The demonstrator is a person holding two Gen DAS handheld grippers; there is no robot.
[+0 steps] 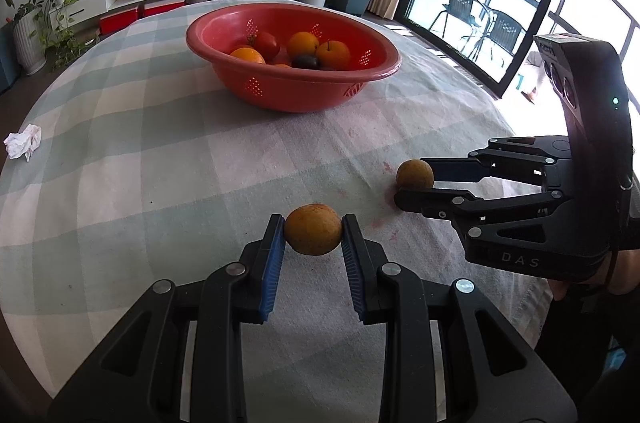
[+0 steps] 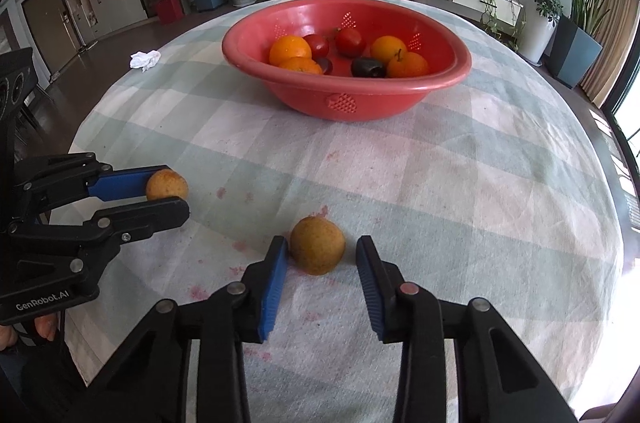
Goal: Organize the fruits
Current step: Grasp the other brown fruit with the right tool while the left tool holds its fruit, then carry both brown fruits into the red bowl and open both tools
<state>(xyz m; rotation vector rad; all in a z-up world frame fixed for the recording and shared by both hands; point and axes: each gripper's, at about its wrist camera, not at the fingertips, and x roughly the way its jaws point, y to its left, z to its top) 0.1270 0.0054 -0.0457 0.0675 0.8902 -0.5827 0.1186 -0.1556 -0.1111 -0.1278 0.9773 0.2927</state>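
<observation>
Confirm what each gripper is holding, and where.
Left gripper clamps a brown fruit across its sides. Right gripper straddles a second fruit, with a gap at one jaw: not held.

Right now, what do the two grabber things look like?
Both the left gripper and the right gripper are black, with jointed, cut-out arms, shiny round rivets and ribbed blue pads inside the fingers. The left one's body reads GenRobot.AI in white. The right one's reads DAS, and its tall black housing carries a small green light.
</observation>
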